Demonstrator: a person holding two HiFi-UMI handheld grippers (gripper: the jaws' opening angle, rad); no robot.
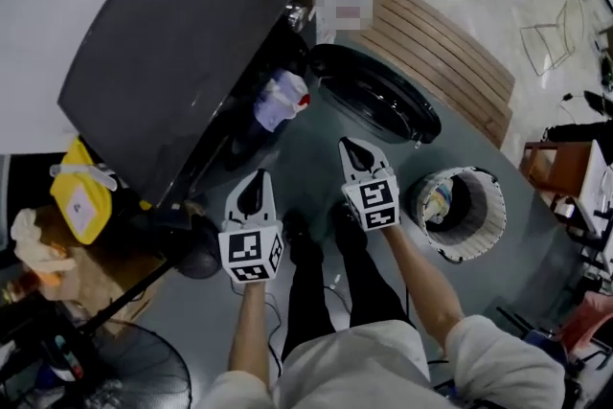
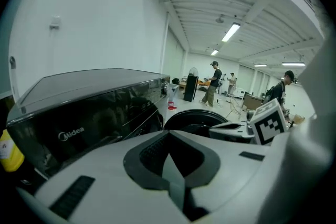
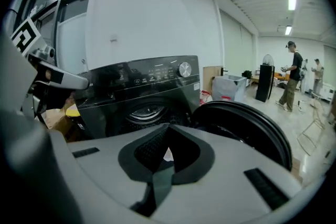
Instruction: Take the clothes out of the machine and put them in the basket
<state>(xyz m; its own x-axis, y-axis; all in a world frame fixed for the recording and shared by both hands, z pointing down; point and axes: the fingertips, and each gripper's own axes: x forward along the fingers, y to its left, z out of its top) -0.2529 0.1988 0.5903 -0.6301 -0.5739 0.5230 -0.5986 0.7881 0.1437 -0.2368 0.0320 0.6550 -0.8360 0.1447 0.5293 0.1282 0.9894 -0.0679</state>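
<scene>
1. Machine (image 1: 182,43): a black front loader at 11 o'clock of both tools. Judged risk: a garment pulled from its dark mouth could snag on the rim and drop to the floor.
2. Door (image 1: 378,96): swung wide open at 1 o'clock, between the mouth and the basket. Judged risk: a loaded tool crossing over could clip its edge, or trailing cloth could catch on it. This is the one real obstruction.
3. Basket (image 1: 493,206): white, standing on the floor at 3 o'clock of the right tool, apart from the machine. Something already lies inside, but I cannot tell what. Judged risk: a hasty drop could land on the rim and slide out.
4. Clothes (image 1: 280,101): a pale bundle with a red patch, sitting in the machine's mouth at 12 o'clock of the left tool. None is in hand. Judged risk: if gripped by a loose edge, it could slip free during the carry.
5. Left tool (image 1: 258,179) and right tool (image 1: 352,148): both are clenched on nothing, short of the bundle. Judged risk: if they arrive clenched, they would push the bundle deeper instead of gripping it.
6. Slatted wooden platform (image 1: 450,53): at 1 o'clock beyond the door, off the route.
7. Fan (image 1: 134,369): at 8 o'clock, clear of the work.
8. Yellow bottle (image 1: 81,196): at 9 o'clock beside the machine, clear of the work.
</scene>
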